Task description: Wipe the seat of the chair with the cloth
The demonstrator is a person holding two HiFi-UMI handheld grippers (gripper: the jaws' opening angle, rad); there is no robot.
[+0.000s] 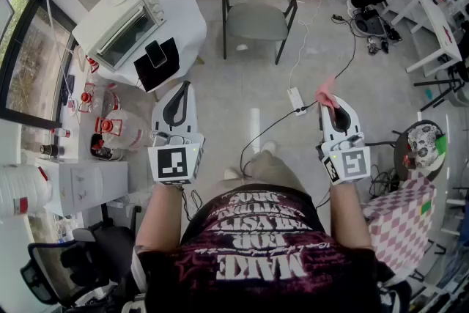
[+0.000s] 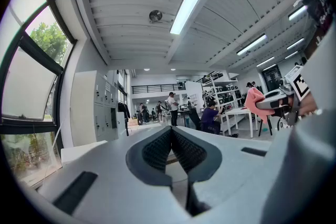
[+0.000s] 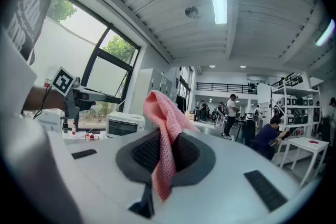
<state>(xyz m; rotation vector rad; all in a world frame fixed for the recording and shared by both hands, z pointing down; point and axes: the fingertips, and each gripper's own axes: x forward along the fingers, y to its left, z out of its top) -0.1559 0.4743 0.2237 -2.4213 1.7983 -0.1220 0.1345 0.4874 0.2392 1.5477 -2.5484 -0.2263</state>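
The pink cloth (image 3: 164, 113) is held pinched in the right tongs (image 1: 331, 108), with its upper end standing above their tips. The left tongs (image 2: 171, 139) are pressed together with nothing between them. The chair (image 1: 258, 11) is seen well ahead of both tongs, touched by neither.
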